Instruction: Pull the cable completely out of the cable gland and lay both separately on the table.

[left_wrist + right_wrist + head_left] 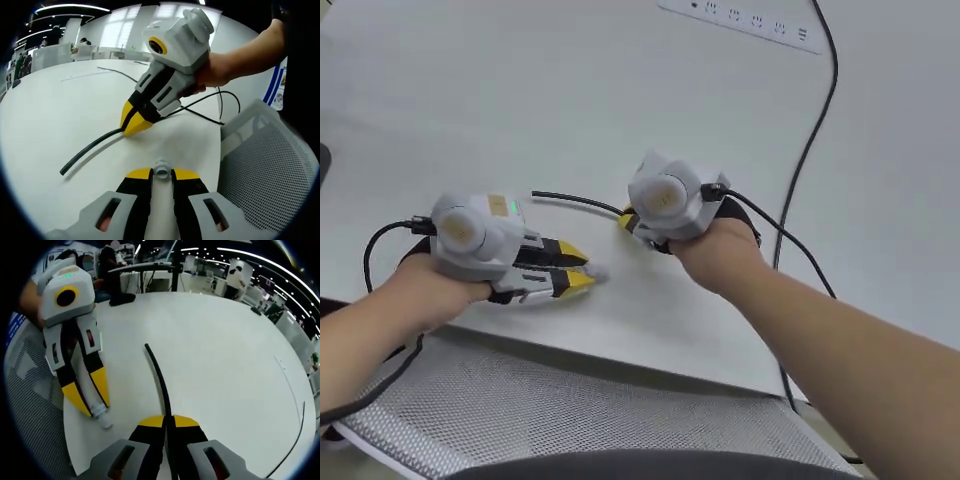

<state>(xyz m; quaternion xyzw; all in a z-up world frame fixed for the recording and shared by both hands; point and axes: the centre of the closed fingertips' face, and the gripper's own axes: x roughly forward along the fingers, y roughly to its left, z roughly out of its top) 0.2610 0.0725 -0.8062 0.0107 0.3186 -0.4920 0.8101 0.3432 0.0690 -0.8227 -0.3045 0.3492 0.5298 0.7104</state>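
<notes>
The left gripper [161, 175] has its yellow-tipped jaws pinched on a small pale grey plastic cable gland [161, 168], a short tube with a round end that sticks out just past the tips, down near the white table [60, 100]. The right gripper [167, 421] is clamped on a thin black round cable [157, 372]. The cable runs straight ahead from its tips along the table to a free end, clear of the gland off to that gripper's left.
</notes>
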